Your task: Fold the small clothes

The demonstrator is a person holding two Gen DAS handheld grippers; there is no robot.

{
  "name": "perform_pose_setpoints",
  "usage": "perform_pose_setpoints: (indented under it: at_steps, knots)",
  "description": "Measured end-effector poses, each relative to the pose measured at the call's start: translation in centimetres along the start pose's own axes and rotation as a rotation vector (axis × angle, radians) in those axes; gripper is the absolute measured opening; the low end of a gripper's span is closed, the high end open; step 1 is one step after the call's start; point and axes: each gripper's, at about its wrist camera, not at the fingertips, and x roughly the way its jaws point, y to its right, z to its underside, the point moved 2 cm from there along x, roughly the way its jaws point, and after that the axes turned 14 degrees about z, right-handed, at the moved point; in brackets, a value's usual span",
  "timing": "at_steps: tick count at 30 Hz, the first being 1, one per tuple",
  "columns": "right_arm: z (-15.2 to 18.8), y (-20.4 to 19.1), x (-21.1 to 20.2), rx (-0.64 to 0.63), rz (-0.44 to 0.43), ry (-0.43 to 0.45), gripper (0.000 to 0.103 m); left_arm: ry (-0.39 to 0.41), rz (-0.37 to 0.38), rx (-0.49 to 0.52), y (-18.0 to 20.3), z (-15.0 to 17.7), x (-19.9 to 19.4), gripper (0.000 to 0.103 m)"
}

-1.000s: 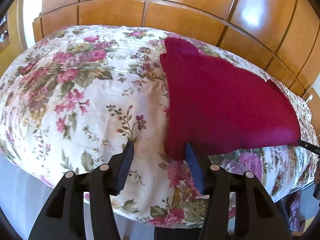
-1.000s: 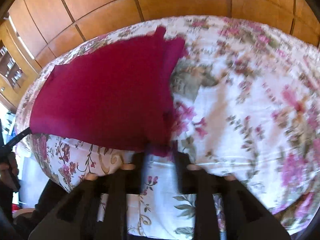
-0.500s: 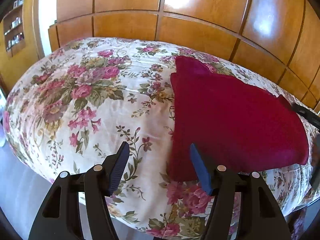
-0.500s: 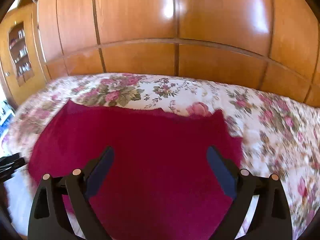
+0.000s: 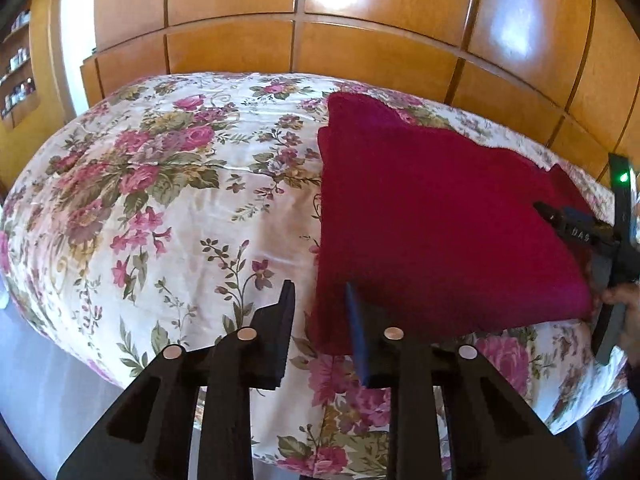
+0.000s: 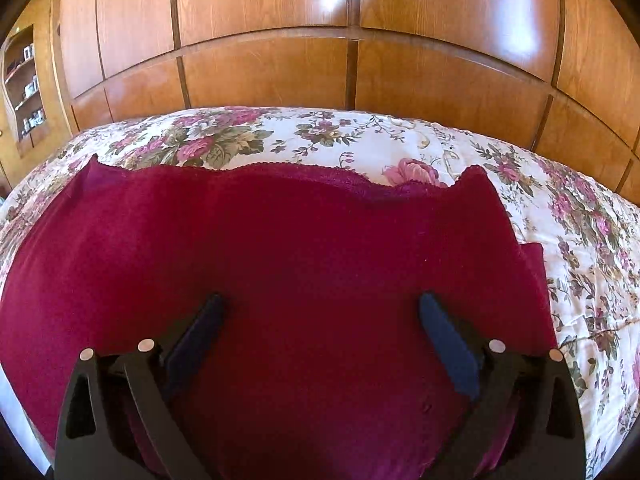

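On the floral bedspread [image 5: 180, 208], a crimson garment [image 6: 300, 264] lies flat.

Both claws gape empty: left gripper [image 5: 320, 300] straddles its near corner, right gripper [image 6: 320, 312] hovers mid-cloth. Pinching only one layer could drag the fold askew.

black grippers [image 5: 320, 304], blue finger pads [image 6: 448, 344]

Right gripper [image 6: 320, 320] now spreads wide above the garment [image 6: 280, 280], no longer pinching its corner; left gripper [image 5: 320, 308] narrows slightly beside the near-left corner.
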Motion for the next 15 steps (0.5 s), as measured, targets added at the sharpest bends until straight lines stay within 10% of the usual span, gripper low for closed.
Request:
perform_pose_setpoints:
  at_steps: [15]
  knots:
    - [0.0, -0.2, -0.1, 0.001, 0.009, 0.013, 0.099, 0.043, -0.067, -0.007, 0.8, 0.2, -1.7, 0.020]
